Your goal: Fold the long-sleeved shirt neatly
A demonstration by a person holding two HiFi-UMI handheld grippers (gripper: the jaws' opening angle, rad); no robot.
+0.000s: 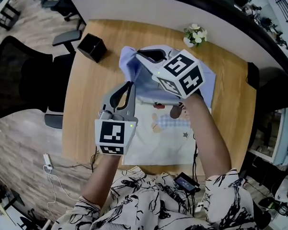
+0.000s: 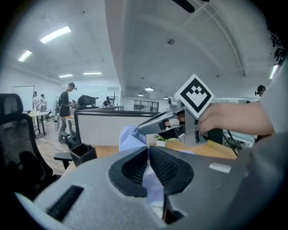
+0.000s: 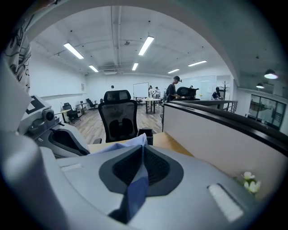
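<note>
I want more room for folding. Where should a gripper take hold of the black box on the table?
Pinch one wall of the black box at its rim, coming down from above, one jaw inside and one outside. It stands upright with an open top and bare table around it, clear of the shirt.

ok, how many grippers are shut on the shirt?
2. Left gripper pinches the lifted shirt on the near side; right gripper pinches it farther back.
</note>
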